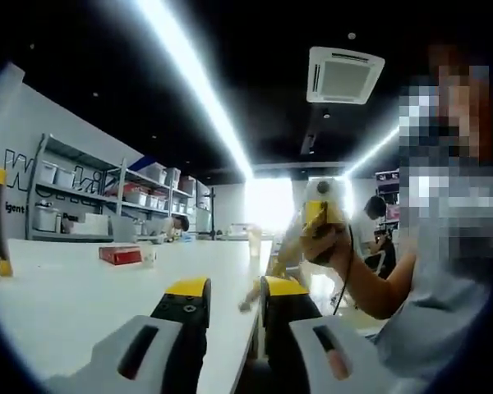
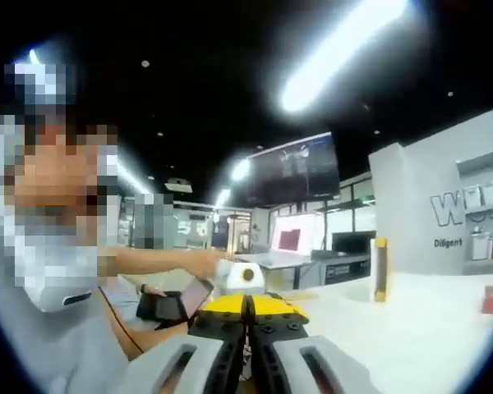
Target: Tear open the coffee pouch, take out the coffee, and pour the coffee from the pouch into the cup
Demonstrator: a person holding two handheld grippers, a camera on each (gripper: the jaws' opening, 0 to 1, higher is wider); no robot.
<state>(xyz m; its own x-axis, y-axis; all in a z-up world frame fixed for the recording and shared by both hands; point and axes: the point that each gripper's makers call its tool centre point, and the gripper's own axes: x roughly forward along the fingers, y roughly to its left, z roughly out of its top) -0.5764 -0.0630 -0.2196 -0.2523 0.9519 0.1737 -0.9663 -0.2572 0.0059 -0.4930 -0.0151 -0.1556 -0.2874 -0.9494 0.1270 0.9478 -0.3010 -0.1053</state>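
Above the long white worktop, the left gripper has jaws apart, the right gripper jaws together, both holding nothing; a thin, soft coffee pouch likely needs pinching near its top edge.

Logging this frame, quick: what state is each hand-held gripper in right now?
Left hand-held gripper: open, jaws apart, holding nothing.
Right hand-held gripper: shut, yellow tips together, nothing seen between them.

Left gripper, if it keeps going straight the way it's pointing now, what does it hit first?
Probably nothing soon: the left gripper points along the white table's right edge, and the path ahead looks free. The red box sits off left. Depth is uncertain.
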